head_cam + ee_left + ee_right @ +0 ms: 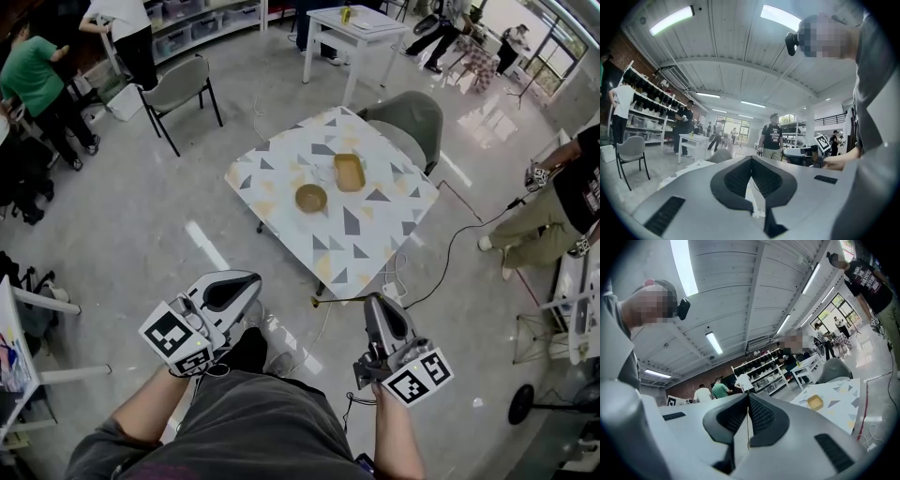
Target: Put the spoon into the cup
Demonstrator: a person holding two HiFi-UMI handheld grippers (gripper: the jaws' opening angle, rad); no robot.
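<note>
The left gripper [236, 287] hangs near the person's body, fingers [736, 180] closed on nothing. Far ahead on the desk [281, 159] sit a round wooden cup [311, 198] and, right of it, a rectangular tray [349, 172]; no spoon can be made out. The right gripper [380, 314] is likewise closed and empty. This looks like the approach: step up, find the spoon, open the fingers.

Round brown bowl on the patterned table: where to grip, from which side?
Probably take the round brown bowl by its near rim, from above: it sits upright and open-topped, patterned tabletop bare on that side, rectangular yellow tray close behind.
</note>
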